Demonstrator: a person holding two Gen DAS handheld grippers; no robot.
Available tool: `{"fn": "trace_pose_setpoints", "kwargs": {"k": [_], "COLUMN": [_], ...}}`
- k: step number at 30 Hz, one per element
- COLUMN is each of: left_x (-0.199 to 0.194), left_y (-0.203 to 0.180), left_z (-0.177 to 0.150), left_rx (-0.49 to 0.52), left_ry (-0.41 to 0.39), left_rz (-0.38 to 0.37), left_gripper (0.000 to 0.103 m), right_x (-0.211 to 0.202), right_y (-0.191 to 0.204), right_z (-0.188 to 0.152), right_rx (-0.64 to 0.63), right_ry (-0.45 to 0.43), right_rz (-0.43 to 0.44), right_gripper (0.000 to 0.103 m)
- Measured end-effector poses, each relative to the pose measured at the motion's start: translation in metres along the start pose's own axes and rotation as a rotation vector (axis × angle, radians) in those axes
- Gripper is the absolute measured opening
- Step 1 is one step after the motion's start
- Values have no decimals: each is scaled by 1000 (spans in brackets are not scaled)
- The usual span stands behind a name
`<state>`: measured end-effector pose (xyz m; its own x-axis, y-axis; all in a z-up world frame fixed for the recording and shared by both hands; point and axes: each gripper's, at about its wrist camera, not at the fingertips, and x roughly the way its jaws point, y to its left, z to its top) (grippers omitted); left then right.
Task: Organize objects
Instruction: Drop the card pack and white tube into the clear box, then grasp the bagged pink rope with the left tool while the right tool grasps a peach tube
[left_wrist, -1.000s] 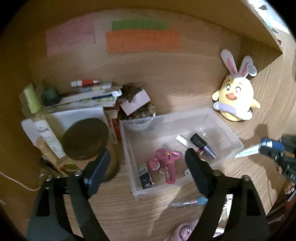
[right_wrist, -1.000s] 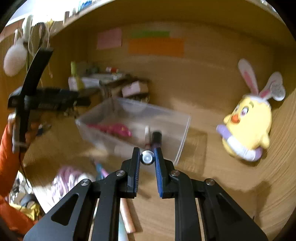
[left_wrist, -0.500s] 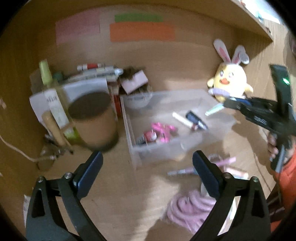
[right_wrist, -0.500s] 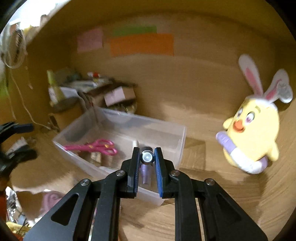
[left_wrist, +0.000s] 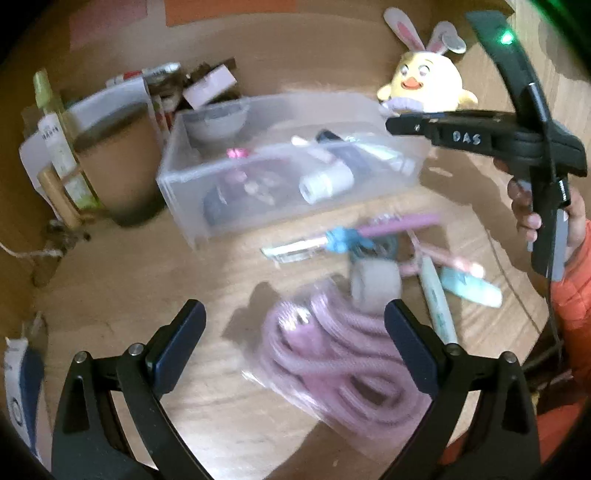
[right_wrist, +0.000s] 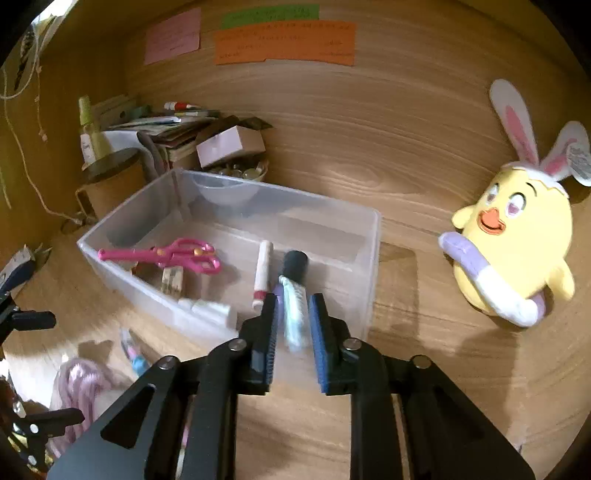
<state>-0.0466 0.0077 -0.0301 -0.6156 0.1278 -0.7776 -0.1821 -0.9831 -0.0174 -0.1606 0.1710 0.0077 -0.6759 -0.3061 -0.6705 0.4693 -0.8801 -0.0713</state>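
Observation:
A clear plastic bin (right_wrist: 369, 236) (left_wrist: 173, 184) stands on the wooden desk and holds pink scissors (right_wrist: 173, 254), a white stick (right_wrist: 263, 269) and a black-capped tube (right_wrist: 294, 263). My right gripper (right_wrist: 293, 319) hovers over the bin's near right corner, jaws parted, with a pale blue-white tube (right_wrist: 294, 314) blurred and loose between them. It also shows in the left wrist view (left_wrist: 406, 123). My left gripper (left_wrist: 293, 332) is open and empty above a bagged pink cord (left_wrist: 332, 365) and a tape roll (left_wrist: 375, 284).
A yellow bunny plush (right_wrist: 513, 236) sits to the right of the bin. A brown canister (left_wrist: 118, 162), bottles, books and a small box (right_wrist: 231, 144) crowd the back left. Pens and tubes (left_wrist: 369, 236) lie in front of the bin.
My right gripper has opened and let go of the tube over the bin. My left gripper has drawn back toward the pink cord and loose items.

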Motion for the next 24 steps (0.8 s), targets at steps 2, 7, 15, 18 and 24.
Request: {"fn": "trace_pose_setpoints", "kwargs": {"k": [2,7,15,18,24], "left_x": [0,-5,-15,-20,-29], "left_y": [-4,-12,12,20,30], "left_z": [-5,-19,-36,-39,-41], "left_rx": [-3,35,-28,-40,-24], "left_ry": [13,-13,6,11,18], "left_rz": [-4,56,49,87,194], "left_gripper": [98,99,101,101,101], "right_x": [-10,-36,-52,-47,-36], "right_y": [-2,-5,-4,-4,0], "right_z": [-6,-24,-66,-82,-100], "right_rx": [-3,-2,-29,-33,-19], "right_ry": [-16,-41,12,61,125], "right_rz": [-13,-9,35,68,159], "right_gripper": [28,40,42,42,42]}}
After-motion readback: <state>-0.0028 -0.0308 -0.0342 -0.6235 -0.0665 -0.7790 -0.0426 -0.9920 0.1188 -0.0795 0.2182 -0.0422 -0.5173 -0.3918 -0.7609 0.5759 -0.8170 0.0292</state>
